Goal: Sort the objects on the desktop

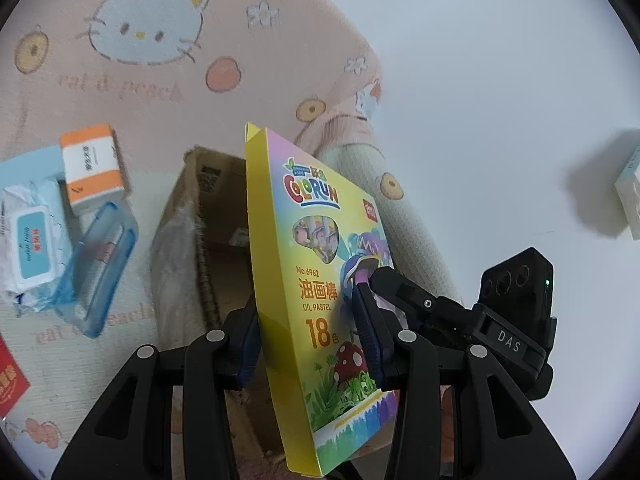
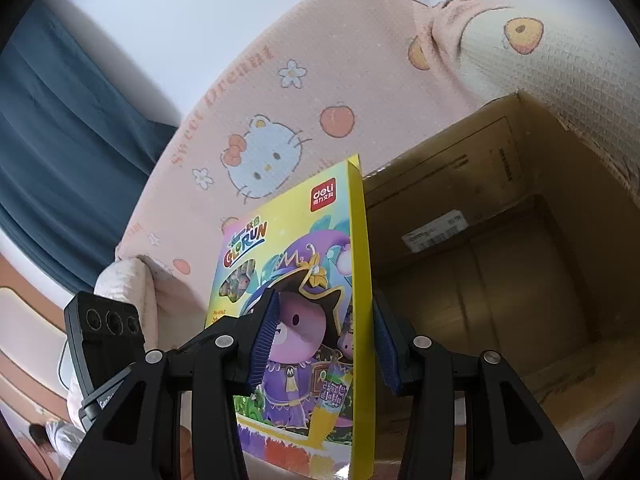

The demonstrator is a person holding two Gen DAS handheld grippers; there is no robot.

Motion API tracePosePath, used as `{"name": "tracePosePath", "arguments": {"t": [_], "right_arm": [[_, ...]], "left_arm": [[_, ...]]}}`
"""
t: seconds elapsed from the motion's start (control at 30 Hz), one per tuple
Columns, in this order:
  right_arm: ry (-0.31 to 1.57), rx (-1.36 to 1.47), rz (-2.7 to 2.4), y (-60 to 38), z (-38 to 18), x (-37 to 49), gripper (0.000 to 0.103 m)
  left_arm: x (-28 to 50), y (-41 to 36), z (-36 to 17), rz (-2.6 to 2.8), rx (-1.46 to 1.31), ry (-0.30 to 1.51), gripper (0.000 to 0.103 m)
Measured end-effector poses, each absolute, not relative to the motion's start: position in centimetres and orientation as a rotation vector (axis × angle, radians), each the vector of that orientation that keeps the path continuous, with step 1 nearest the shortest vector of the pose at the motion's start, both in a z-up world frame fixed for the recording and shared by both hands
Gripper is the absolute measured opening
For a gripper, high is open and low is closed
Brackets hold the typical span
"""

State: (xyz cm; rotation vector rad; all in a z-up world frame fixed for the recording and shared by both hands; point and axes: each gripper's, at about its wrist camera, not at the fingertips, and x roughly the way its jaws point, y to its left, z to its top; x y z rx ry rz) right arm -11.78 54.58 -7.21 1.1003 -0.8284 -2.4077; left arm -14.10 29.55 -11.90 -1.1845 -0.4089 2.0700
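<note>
**Holding one pastel box in both tongs above the carton**

Left wrist view. I count one oil pastel box (image 1: 316, 280), yellow, printed "COLORUN" and "18", standing on edge and tilted slightly. My left gripper (image 1: 312, 336) is clamped on its lower half, one blue pad on the back and one pad (image 1: 366, 332) pressed on the printed face. A second black tool, my right gripper (image 1: 404, 300), reaches in from the right and meets the same face. Behind the box sits one open cardboard carton (image 1: 192, 240) on a pink cat-print blanket (image 1: 160, 60). To the left I count four loose items: one orange-and-white box (image 1: 94, 168), one wet-wipes pack (image 1: 32, 240), one blue transparent case (image 1: 100, 268) and one red packet (image 1: 10, 380) at the edge. One pale box (image 1: 630, 196) stands by the wall at far right.

Right wrist view. The same single pastel box (image 2: 296, 280) is upright between my right gripper (image 2: 324, 344) fingers, which are closed on it: the left pad (image 2: 264, 344) on the cover, the right pad on the back. The carton (image 2: 500, 260) opens just to the right, one white label inside. The blanket (image 2: 280, 100) and one blue curtain (image 2: 60, 140) lie behind.
</note>
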Motion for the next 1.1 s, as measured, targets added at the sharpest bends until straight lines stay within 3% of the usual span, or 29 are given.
{"name": "tracePosePath", "arguments": {"t": [0.6, 0.7, 0.77, 0.87, 0.97, 1.1], "right_arm": [[-0.833, 1.288, -2.254, 57.3, -11.1, -16.2, 0.043], [-0.617, 1.429, -2.327, 56.2, -11.0, -17.4, 0.047], [-0.455, 1.527, -2.419, 55.9, -10.7, -18.0, 0.057], [-0.497, 1.529, -2.383, 56.6, -10.4, -18.1, 0.063], [-0.538, 1.521, -2.376, 57.2, -10.2, -17.8, 0.063], [-0.538, 1.569, -2.365, 57.1, -10.8, -17.6, 0.063]], "left_arm": [[-16.1, 31.7, -15.0, 2.085, -1.337, -0.346, 0.05], [-15.9, 33.0, -14.6, 2.139, -1.368, -0.181, 0.05], [-15.4, 34.2, -14.3, 2.158, -1.368, -0.039, 0.055], [-13.8, 35.9, -13.8, 2.227, -1.288, 0.211, 0.073], [-13.2, 36.5, -14.0, 2.248, -1.265, 0.323, 0.073], [-13.7, 35.5, -13.9, 2.233, -1.276, 0.229, 0.073]]}}
